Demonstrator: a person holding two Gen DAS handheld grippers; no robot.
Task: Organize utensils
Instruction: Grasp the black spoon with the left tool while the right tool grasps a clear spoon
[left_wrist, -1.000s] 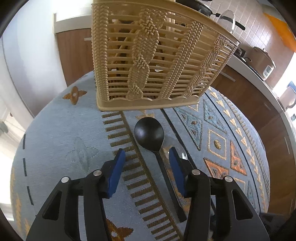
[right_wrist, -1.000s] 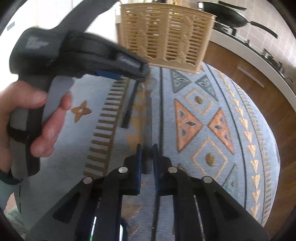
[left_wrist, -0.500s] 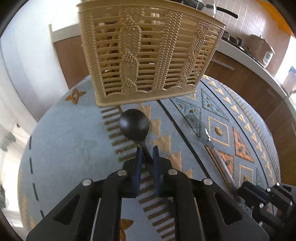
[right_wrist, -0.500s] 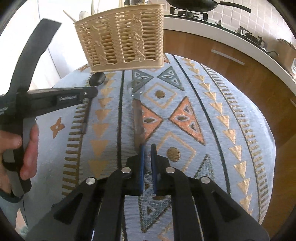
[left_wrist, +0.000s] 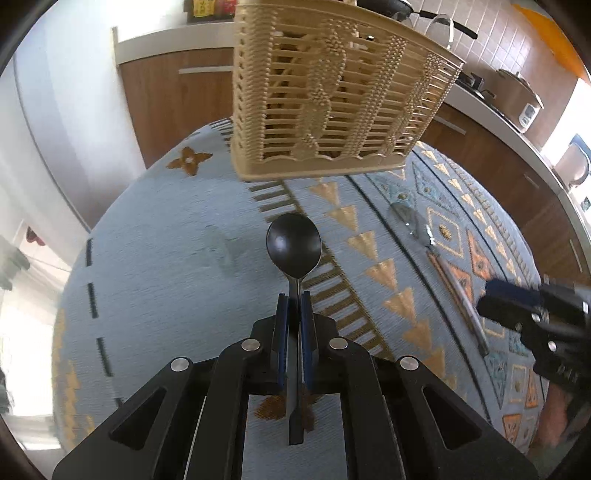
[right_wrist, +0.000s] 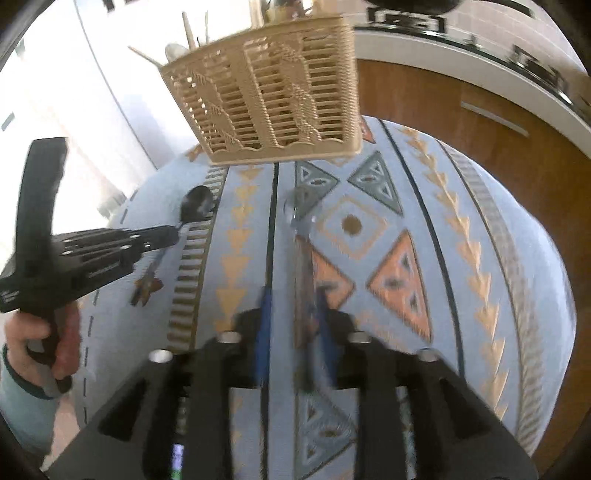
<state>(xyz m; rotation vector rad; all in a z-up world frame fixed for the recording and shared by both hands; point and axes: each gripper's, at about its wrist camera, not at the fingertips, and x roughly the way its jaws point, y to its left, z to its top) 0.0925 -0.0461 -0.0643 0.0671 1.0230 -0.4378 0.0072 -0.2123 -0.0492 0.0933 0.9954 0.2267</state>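
Observation:
A beige woven utensil basket (left_wrist: 332, 99) stands at the far end of the patterned blue cloth; it also shows in the right wrist view (right_wrist: 273, 99) with several utensils sticking out. My left gripper (left_wrist: 294, 306) is shut on the handle of a black spoon (left_wrist: 294, 243), bowl pointing at the basket. In the right wrist view that spoon (right_wrist: 194, 208) is at the left. A metal spoon with a brown handle (right_wrist: 303, 266) lies on the cloth. My right gripper (right_wrist: 293, 317) is open, with the handle between its fingers.
The table's blue cloth with orange and teal shapes (left_wrist: 166, 258) fills both views. Brown kitchen cabinets (left_wrist: 498, 162) and a counter with a stove and pans lie beyond the table, right and behind. The right gripper shows at the left wrist view's right edge (left_wrist: 535, 314).
My left gripper closed on the black spoon's handle and now holds it. My right gripper, shut half a second ago, has opened around the brown-handled spoon.

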